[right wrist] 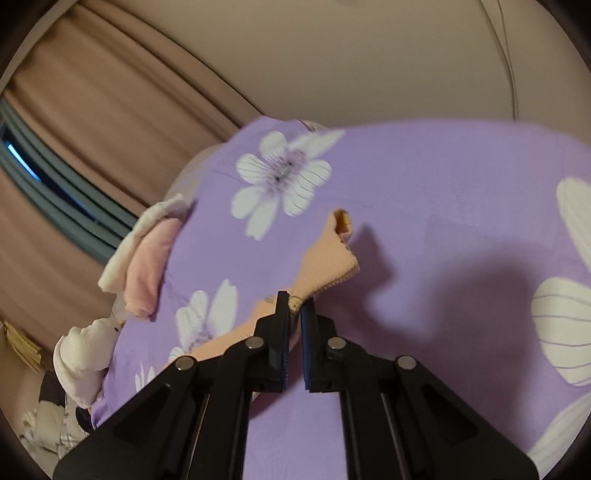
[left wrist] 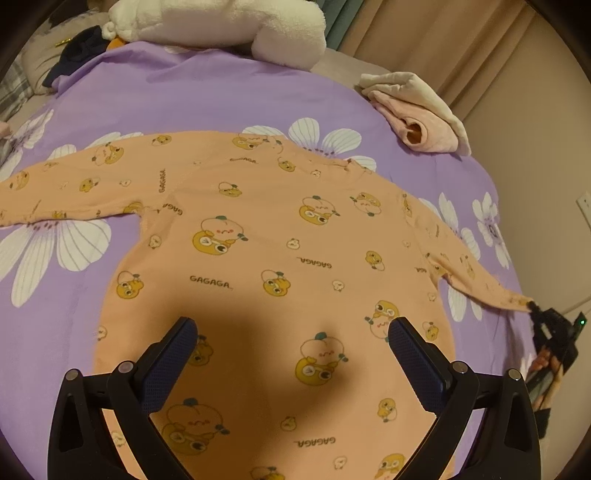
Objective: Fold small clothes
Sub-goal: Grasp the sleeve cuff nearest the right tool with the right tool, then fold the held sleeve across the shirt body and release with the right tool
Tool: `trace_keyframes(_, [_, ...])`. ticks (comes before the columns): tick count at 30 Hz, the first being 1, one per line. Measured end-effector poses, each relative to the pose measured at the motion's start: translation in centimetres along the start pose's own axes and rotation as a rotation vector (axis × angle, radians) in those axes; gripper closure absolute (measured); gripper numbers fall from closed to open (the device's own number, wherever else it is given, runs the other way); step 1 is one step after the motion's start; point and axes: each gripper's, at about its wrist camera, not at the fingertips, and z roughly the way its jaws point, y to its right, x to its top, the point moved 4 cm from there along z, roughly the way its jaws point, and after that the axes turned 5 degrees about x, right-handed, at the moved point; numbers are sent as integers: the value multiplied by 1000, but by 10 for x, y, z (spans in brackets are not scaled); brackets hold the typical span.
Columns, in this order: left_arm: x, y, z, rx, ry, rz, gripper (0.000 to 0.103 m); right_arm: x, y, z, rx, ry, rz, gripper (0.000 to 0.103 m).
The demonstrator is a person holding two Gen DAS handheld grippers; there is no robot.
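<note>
Orange baby shirt (left wrist: 266,236) printed with cartoon ducks and the word GAGAGA lies spread flat on the bed, over a purple sheet (left wrist: 229,99) patterned with large white flowers. From my left wrist camera I look down on its body, both long sleeves stretched out to either side. My left gripper (left wrist: 291,332) hovers over the lower part of the shirt with its jaws wide open, holding nothing, and its shadow falls on the cloth between them. My right gripper (right wrist: 294,306) has its jaws closed on the cuff of the sleeve (right wrist: 325,258), lifting that end slightly off the sheet; the same pinch shows at the far right edge of the left view. A folded pile of pink and cream clothes (left wrist: 417,110) sits near the bed's far corner, well apart from the shirt. A white plush toy (left wrist: 229,26) rests at the far edge of the bed, with beige curtains (right wrist: 92,122) beyond.
</note>
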Motion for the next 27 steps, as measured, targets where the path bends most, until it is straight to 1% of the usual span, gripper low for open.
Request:
trace_keyframes(2, [-1, -4, -1, 15, -7, -8, 1, 4, -9, -8, 8, 9, -20, 97])
trace_keyframes(4, [-2, -10, -2, 35, -17, -14, 1, 6, -20, -11, -6, 16, -60, 97])
trace_keyframes(6, [-3, -17, -5, 35, -23, -22, 1, 7, -36, -13, -3, 15, -103, 97])
trace_keyframes(11, [-5, -39, -18, 20, -15, -45, 1, 1, -120, -15, 30, 13, -293, 97])
trace_keyframes(12, [-5, -44, -20, 20, -12, -48, 1, -4, -148, -14, 46, 9, -352, 97])
trace_keyframes(15, [-4, -62, -27, 19, -2, -71, 1, -22, -210, -7, 69, -23, -478, 97])
trace_keyframes(17, [-3, -77, -30, 23, 4, -93, 1, -47, -262, 2, 88, -47, -595, 97])
trace_keyframes(18, [-3, -86, -32, 26, 7, -108, 1, -58, -277, 4, 94, -53, -634, 97])
trace_keyframes(20, [-3, -100, -33, 35, 9, -129, 1, -94, -319, 13, 131, -81, -735, 97])
trace_keyframes(21, [-3, -108, -34, 39, 9, -142, 1, -106, -331, 18, 143, -93, -764, 97])
trace_keyframes(24, [-5, -130, -34, 53, 7, -176, 1, -165, -364, 36, 187, -157, -864, 97])
trace_keyframes(26, [-7, -142, -34, 66, 5, -196, 1, -209, -375, 54, 186, -207, -938, 97])
trace_keyframes(27, [-7, -147, -33, 69, 3, -203, 1, -236, -376, 65, 177, -241, -988, 97])
